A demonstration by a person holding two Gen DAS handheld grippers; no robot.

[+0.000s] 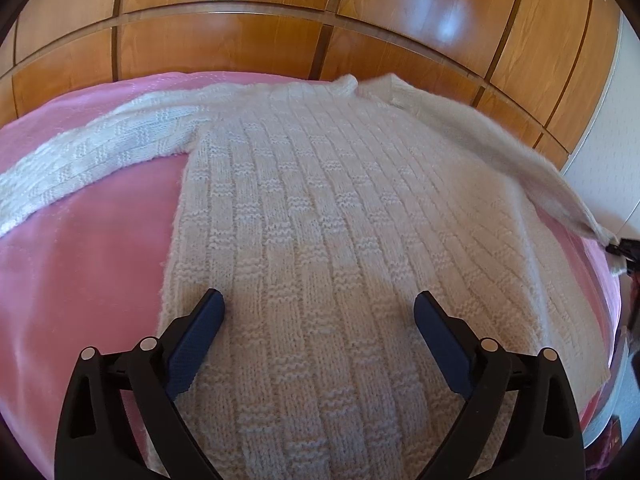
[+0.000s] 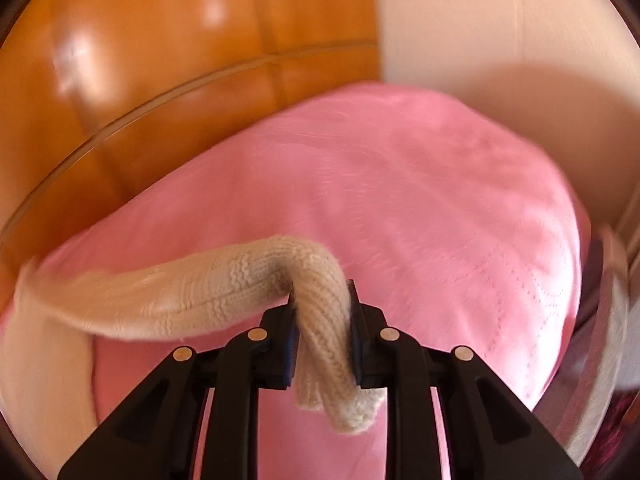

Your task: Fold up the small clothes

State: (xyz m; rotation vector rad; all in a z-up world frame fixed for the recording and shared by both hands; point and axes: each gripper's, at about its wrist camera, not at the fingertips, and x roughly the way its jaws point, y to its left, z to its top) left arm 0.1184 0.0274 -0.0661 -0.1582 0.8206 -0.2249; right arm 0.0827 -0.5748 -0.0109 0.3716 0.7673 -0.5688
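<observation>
A cream knitted sweater [image 1: 320, 220] lies flat on a pink bedspread [image 1: 88, 248]. Its left sleeve [image 1: 88, 160] stretches out to the left. Its right sleeve [image 1: 500, 136] is lifted and pulled to the right. My left gripper [image 1: 319, 300] is open and empty, just above the sweater's lower body. My right gripper [image 2: 322, 300] is shut on the cuff of the right sleeve [image 2: 324, 320] and holds it above the bedspread [image 2: 420, 200]; the sleeve trails off to the left. The right gripper's tip shows at the far right of the left wrist view [image 1: 624, 246].
A glossy wooden wardrobe [image 1: 280, 20] stands behind the bed, also in the right wrist view [image 2: 160, 60]. A white wall [image 2: 500, 20] is at the right. The bed's right edge [image 1: 600, 320] drops off beside the sweater.
</observation>
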